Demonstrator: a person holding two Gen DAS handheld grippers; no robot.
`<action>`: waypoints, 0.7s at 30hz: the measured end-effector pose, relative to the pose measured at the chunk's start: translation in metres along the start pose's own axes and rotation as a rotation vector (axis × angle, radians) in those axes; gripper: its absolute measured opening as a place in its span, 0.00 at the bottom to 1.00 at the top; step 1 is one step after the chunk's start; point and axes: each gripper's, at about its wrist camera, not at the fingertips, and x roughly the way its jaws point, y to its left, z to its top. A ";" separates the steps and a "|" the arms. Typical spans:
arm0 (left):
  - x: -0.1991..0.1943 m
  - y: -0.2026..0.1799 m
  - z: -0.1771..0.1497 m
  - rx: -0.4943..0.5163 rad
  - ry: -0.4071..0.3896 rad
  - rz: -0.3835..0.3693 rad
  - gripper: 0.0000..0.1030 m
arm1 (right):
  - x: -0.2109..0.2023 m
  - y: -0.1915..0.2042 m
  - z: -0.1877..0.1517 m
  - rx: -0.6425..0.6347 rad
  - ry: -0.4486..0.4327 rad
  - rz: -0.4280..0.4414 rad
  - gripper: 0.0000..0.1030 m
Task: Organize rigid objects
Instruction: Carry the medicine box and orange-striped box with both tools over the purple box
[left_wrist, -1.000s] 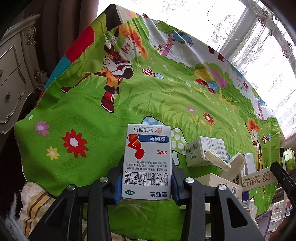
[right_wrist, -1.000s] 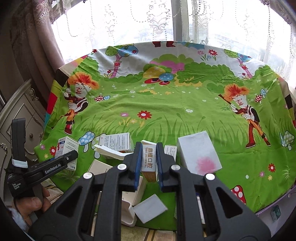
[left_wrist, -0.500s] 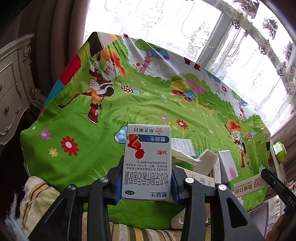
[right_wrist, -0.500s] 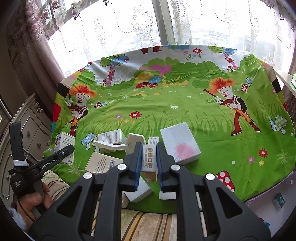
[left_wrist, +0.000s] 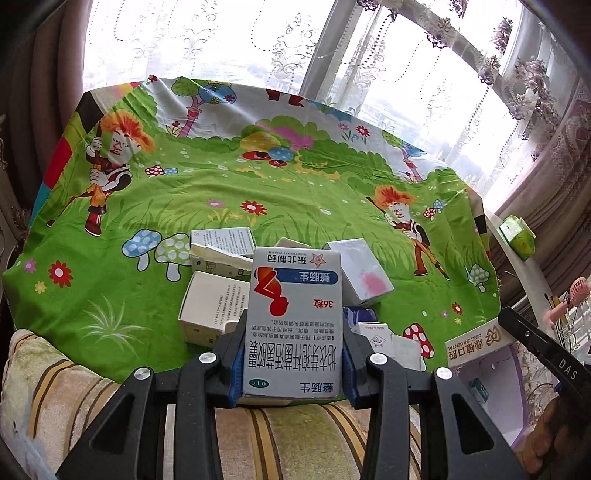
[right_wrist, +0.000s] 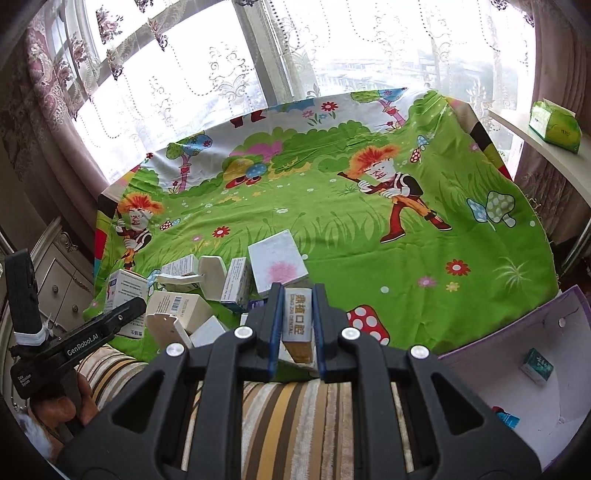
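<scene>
My left gripper (left_wrist: 293, 354) is shut on a white and blue medicine box (left_wrist: 293, 317) with a red figure, held above the near edge of the green cartoon cloth (left_wrist: 258, 192). My right gripper (right_wrist: 297, 325) is shut on a narrow yellow and white dental box (right_wrist: 297, 321), also seen at the right in the left wrist view (left_wrist: 476, 341). A pile of several white boxes (right_wrist: 207, 288) lies on the cloth's near side, with a larger white box with a pink blotch (right_wrist: 277, 262) beside it.
A white bin with purple edges (right_wrist: 517, 369) stands low at the right and holds small packs. A striped cushion (right_wrist: 288, 424) lies under both grippers. A green tissue pack (right_wrist: 554, 123) sits on the right shelf. A dresser (right_wrist: 55, 273) stands at the left.
Both grippers have pulled back toward me and risen with their boxes still held. More of the cloth, the striped cushion and the white bin have come into view.
</scene>
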 end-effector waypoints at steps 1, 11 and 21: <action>0.001 -0.008 -0.002 0.016 0.007 -0.012 0.40 | -0.004 -0.008 -0.002 0.011 -0.002 -0.009 0.18; 0.014 -0.083 -0.021 0.143 0.098 -0.115 0.40 | -0.039 -0.085 -0.016 0.129 -0.025 -0.095 0.18; 0.024 -0.154 -0.043 0.276 0.170 -0.211 0.40 | -0.057 -0.140 -0.030 0.218 -0.036 -0.147 0.18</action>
